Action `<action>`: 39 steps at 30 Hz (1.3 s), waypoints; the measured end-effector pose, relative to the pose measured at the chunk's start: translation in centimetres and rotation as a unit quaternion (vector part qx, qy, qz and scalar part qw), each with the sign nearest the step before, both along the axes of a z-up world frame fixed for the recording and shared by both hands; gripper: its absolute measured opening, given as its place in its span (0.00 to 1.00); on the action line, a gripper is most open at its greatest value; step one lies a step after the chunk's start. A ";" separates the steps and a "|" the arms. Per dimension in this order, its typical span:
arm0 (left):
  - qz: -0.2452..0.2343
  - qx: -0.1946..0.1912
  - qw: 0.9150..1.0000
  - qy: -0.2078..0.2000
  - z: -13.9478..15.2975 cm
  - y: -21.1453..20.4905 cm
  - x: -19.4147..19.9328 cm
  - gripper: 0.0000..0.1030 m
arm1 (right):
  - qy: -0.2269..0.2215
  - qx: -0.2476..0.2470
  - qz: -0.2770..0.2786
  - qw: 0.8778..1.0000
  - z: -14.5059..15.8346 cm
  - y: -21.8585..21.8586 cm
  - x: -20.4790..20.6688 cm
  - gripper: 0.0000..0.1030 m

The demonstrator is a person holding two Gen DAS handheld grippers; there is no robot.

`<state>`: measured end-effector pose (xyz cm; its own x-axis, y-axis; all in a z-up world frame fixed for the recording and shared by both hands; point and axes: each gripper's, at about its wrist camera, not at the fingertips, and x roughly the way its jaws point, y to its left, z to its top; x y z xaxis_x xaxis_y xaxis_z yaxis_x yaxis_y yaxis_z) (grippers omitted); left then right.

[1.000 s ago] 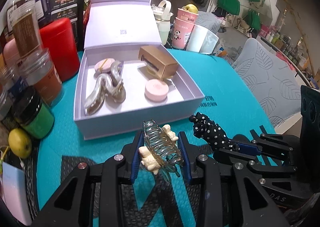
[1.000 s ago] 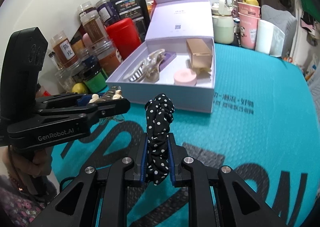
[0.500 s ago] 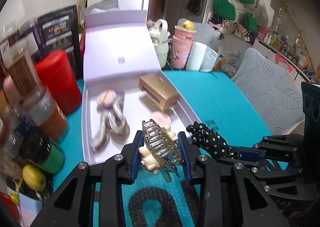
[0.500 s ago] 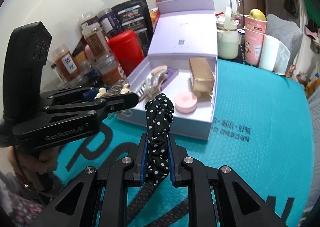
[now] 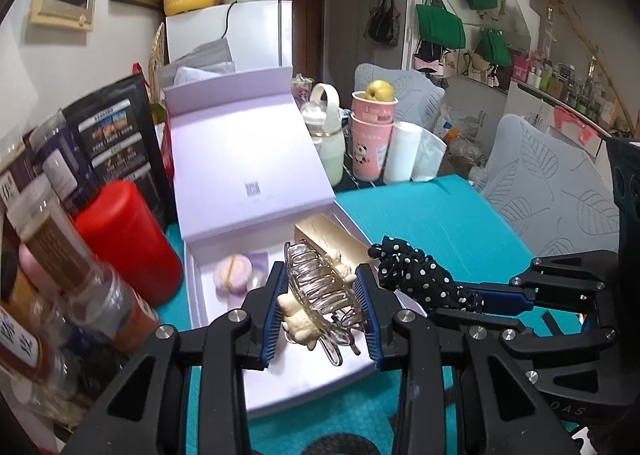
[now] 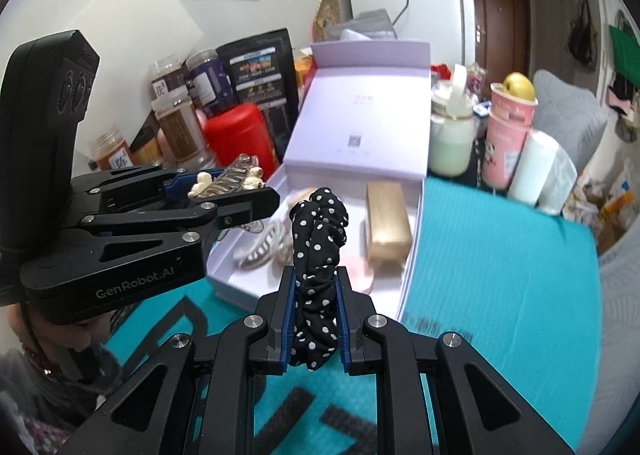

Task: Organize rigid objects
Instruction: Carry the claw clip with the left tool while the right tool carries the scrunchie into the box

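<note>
Left gripper (image 5: 322,309): I have it pinching the clear hair claw (image 5: 320,291), blue pads pressed on both sides of the clip, cream bear charms poking out front and back. The claw is off the table, carried above the near end of the box.

Right gripper (image 6: 316,313): pressed together on the polka-dot scrunchie (image 6: 318,243), which stands up out of the pads in a black bunch. It hangs in the air too, just short of the box's near wall.

Side by side: from the right wrist view I see the left gripper (image 6: 236,195) off to my left with the claw (image 6: 228,178) riding flat in it; from the left wrist view the scrunchie (image 5: 416,275) sits just beside my claw, the two tools near but apart.

Box: the lilac gift box (image 5: 304,379) lies open on the teal mat (image 6: 500,275), lid leaning back. Inside I make out a gold carton (image 6: 387,215), a pink round piece (image 5: 233,273) and a pale hair claw (image 6: 264,245); the frame is smeared there, so there may be a second clip under it.

Step in hand: I judge this the carry-in, both items lifted and arriving over the box, nothing released yet.

Next move: I want the left claw lowered onto bare floor in the near half, clear of the other clip, then spread the pads. The scrunchie follows beside the gold carton, low enough that it doesn't snag the wall.

Risk: the claw's teeth could catch on the pads as I let go.
</note>
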<state>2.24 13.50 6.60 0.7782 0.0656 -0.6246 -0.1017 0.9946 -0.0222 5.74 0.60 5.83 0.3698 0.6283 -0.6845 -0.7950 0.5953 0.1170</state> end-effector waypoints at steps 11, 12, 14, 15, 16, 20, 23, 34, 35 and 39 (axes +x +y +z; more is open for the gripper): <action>0.017 0.003 1.000 -0.020 1.3 2.4 2.2 0.33 | -0.021 -0.002 0.010 1.000 0.7 2.0 2.9 0.17; 0.019 0.003 1.000 -0.020 1.2 2.8 2.5 0.33 | -0.021 -0.002 0.010 1.000 0.7 2.1 3.2 0.17; 0.023 0.005 1.000 -0.017 0.9 3.3 3.1 0.33 | -0.017 -0.002 0.010 1.000 0.5 2.4 3.8 0.17; 0.023 0.006 1.000 -0.014 0.7 3.5 3.4 0.33 | -0.017 -0.003 0.011 1.000 0.4 2.6 4.0 0.17; 0.024 0.006 1.000 -0.013 0.6 3.7 3.6 0.33 | -0.017 -0.005 0.012 1.000 0.3 2.8 4.2 0.17; 0.027 -0.004 1.000 -0.014 0.1 4.8 5.0 0.33 | -0.013 -0.012 0.015 1.000 -0.3 3.7 5.1 0.17; 0.029 -0.005 1.000 -0.008 -0.4 5.4 5.9 0.33 | -0.011 -0.013 0.010 1.000 -0.7 4.3 5.7 0.17; 0.026 -0.025 0.998 0.042 -4.1 6.8 8.8 0.33 | 0.023 -0.026 -0.013 0.999 -3.7 6.2 8.1 0.17; 0.027 -0.023 0.998 0.049 -4.6 6.9 9.0 0.33 | 0.027 -0.028 -0.016 0.999 -4.1 6.4 8.3 0.17; 0.037 -0.024 0.997 0.068 -5.8 7.6 9.7 0.33 | 0.043 -0.026 -0.021 0.999 -5.3 6.8 9.1 0.17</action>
